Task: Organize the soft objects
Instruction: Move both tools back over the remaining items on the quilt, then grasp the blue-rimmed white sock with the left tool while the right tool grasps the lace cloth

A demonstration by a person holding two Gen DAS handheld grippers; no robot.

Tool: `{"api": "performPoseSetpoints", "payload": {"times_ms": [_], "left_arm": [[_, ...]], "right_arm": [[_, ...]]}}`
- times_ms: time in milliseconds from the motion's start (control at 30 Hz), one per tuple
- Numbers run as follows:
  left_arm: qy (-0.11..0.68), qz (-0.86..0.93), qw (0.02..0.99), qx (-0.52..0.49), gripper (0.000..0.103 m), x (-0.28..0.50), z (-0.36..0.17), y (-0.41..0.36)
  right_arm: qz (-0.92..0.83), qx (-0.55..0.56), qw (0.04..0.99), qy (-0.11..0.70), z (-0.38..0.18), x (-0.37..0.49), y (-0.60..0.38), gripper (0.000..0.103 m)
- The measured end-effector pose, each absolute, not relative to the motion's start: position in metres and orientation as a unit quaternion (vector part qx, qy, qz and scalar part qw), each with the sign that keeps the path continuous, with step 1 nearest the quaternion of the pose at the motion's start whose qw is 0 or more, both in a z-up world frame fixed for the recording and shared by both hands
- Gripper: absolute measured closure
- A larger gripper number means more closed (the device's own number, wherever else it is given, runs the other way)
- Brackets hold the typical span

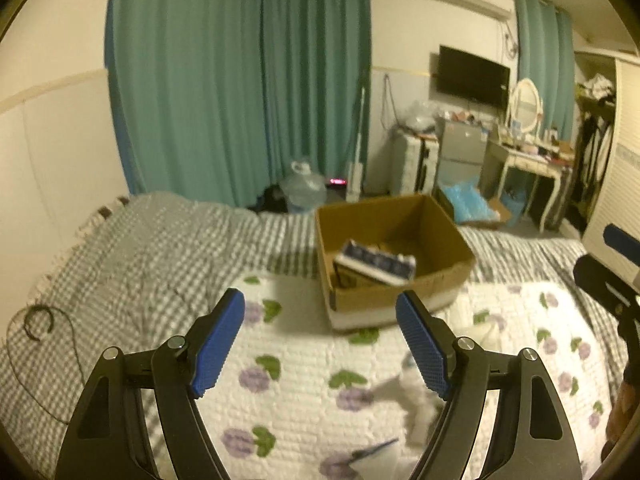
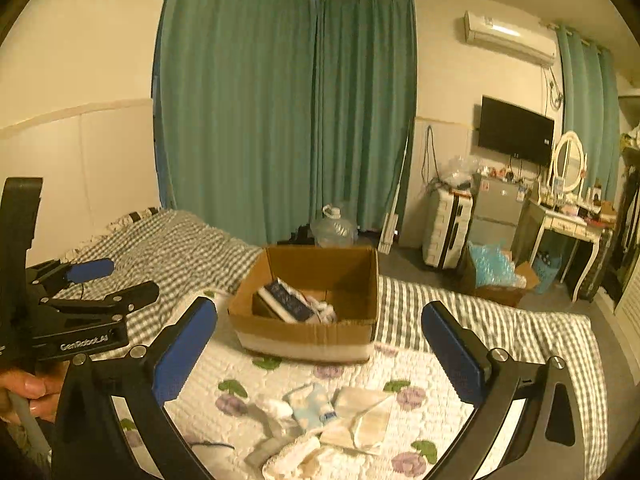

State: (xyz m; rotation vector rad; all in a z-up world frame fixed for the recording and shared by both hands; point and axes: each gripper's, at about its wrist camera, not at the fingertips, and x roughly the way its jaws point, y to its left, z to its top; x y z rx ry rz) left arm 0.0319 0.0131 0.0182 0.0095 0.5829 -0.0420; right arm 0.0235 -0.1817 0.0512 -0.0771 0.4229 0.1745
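Both sets of jaws stand wide apart with nothing between their blue pads: the left gripper (image 1: 320, 344) hovers over a white quilt (image 1: 296, 360) printed with purple flowers and green leaves, and the right gripper (image 2: 320, 348) hangs above the same quilt. Just below the right gripper lies a loose heap of small cloths and socks (image 2: 324, 424) in white, cream and pale blue, resting on the quilt and apart from the pads. Beyond both grippers a cardboard box (image 2: 308, 336) sits on the bed with its flaps open; inside it leans a dark blue patterned folded item (image 2: 286, 300) with some white fabric beside it. Under the quilt spreads a grey-and-white checked bedspread (image 1: 132, 248), where a thin dark cable (image 1: 38, 322) lies coiled near the left edge. Behind the bed hang teal curtains (image 2: 280, 112), and a large clear water jug (image 2: 334, 228) stands on the floor at their foot.
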Motion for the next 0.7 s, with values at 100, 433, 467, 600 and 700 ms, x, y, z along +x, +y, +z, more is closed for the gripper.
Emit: {"api": "performPoseSetpoints", "payload": {"times_ms": [100,433,467,600,700], "left_arm": [[0.316,-0.03,0.948,0.017,0.024,0.034,-0.005,0.006],[0.42,-0.072,0.904,0.04,0.024,0.034,-0.083,-0.015],[0.431,-0.079,0.898,0.038,0.024,0.033,-0.089,-0.018],[0.464,-0.108,0.879,0.028,0.024,0.027,-0.11,-0.026],[0.489,-0.119,0.864,0.032,0.024,0.021,-0.128,-0.035]], "right_arm": [[0.083,-0.037,0.97,0.227,0.035,0.028,-0.187,0.0],[0.086,-0.062,0.95,0.293,-0.036,0.035,-0.2,0.0],[0.088,-0.07,0.947,0.301,-0.044,0.035,-0.2,0.0],[0.096,-0.065,0.939,0.323,-0.066,0.036,-0.204,0.0],[0.098,-0.063,0.934,0.337,-0.081,0.037,-0.207,0.0]]}}
